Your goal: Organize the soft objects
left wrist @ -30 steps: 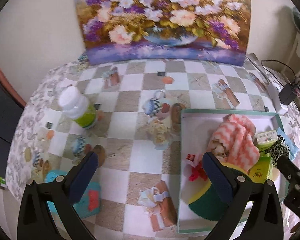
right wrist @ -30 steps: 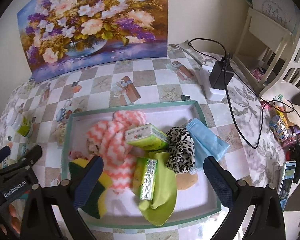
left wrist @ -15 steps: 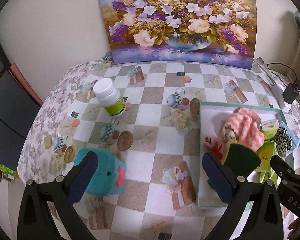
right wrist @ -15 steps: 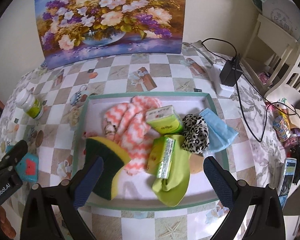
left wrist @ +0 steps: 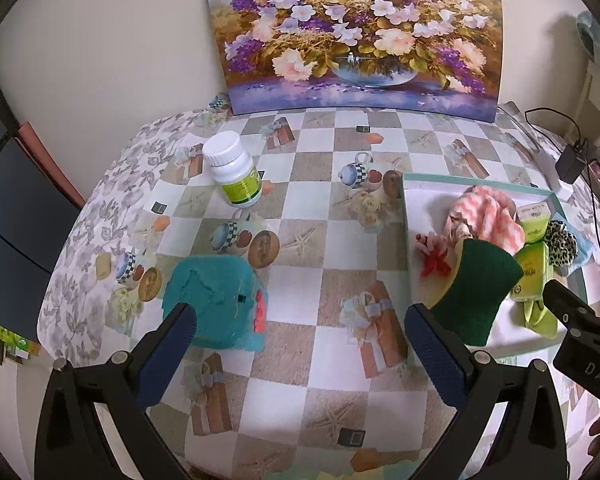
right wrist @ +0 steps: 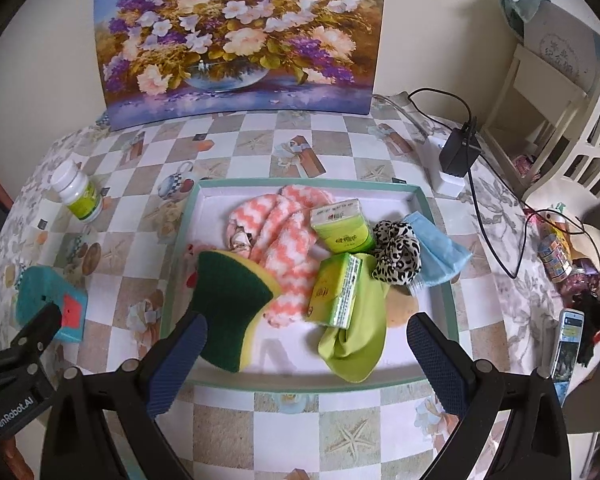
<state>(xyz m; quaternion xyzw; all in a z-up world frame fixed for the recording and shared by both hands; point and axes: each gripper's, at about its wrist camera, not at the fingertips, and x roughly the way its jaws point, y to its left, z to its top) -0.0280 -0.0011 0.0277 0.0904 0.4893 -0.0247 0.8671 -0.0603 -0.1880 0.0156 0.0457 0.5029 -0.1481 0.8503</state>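
Checkered tablecloth (left wrist: 300, 208); phone (right wrist: 568, 344) only in right view; both tongs wide.

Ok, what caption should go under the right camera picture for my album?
Open right hand-held gripper above a tray of soft things: green sponge, striped sock, tissue packs.

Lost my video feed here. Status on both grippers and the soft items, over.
Left gripper and right gripper open, empty. Sponge, socks, tissue packs, cloth in tray. Teal sponge on table outside tray. Path unobstructed.
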